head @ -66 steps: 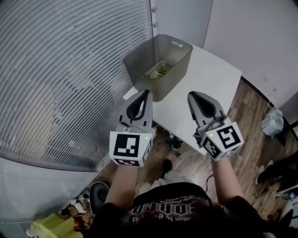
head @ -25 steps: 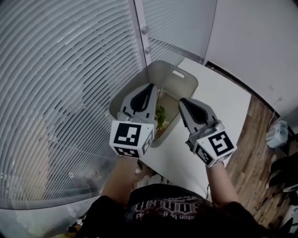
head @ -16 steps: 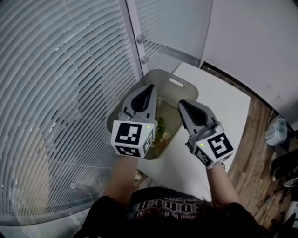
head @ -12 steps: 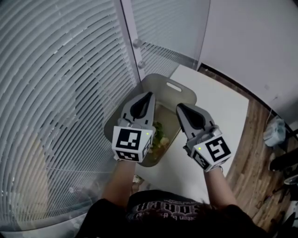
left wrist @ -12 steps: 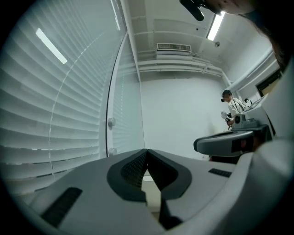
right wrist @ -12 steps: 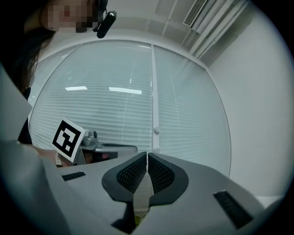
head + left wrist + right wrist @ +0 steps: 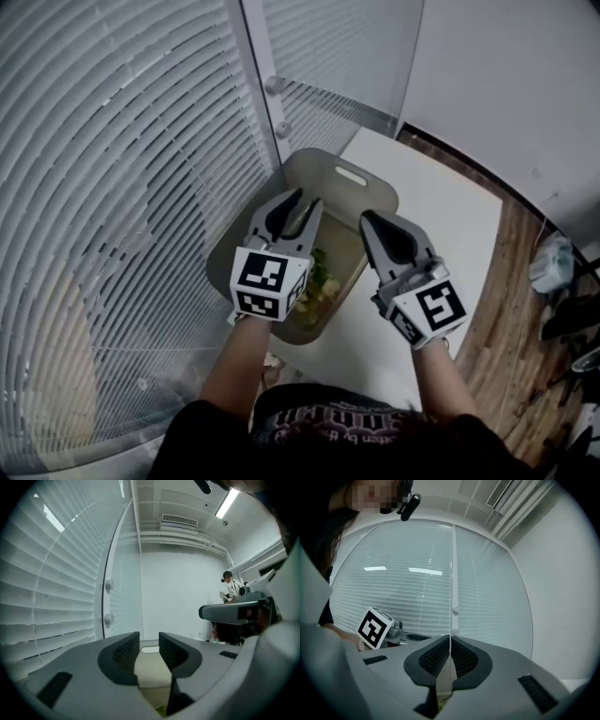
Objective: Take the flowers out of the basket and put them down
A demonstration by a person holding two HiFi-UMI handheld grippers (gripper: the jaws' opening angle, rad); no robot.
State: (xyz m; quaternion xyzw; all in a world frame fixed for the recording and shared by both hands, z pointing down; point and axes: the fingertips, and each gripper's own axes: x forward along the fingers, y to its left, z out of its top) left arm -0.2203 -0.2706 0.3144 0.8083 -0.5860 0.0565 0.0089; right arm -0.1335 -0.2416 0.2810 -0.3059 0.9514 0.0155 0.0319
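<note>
- The left tool (image 7: 307, 199) is held over the open top of the basket (image 7: 377, 174), pointing towards the basket's far wall.
- Left tool state: the jaws are spread by a narrow gap and have just been opening. The left gripper view shows nothing between the pads (image 7: 125, 651). Through the gap, only the far basket wall and its handle slot (image 7: 150, 649) are visible.
- The right tool (image 7: 367, 215) is held beside the left tool, on its right. In the head view its tip lies over the basket's right wall.
- Right tool state: the jaws are pressed together, pad against pad. The right gripper view (image 7: 450, 638) shows nothing pinched between them.
- The flowers (image 7: 320, 281), a small cluster of green and yellow, lie on the bottom of the basket. In the head view they appear below and between the two tools. Neither tool touches them.
- A sliver of green shows at the lower edge of the left gripper view (image 7: 161, 709), beneath the jaws.
- The basket is grey and rectangular, with a handle slot (image 7: 352, 175) in the far wall. It stands on the corner of the white worktop (image 7: 441, 216) closest to the blinds (image 7: 112, 187).
- The rest of the worktop surface extends to the right of the basket.
- Each tool carries a marker cube at its rear. The left cube (image 7: 270, 281) also appears in the right gripper view (image 7: 375, 627).
- A wooden floor (image 7: 511, 300) lies beyond the right edge of the worktop.
</note>
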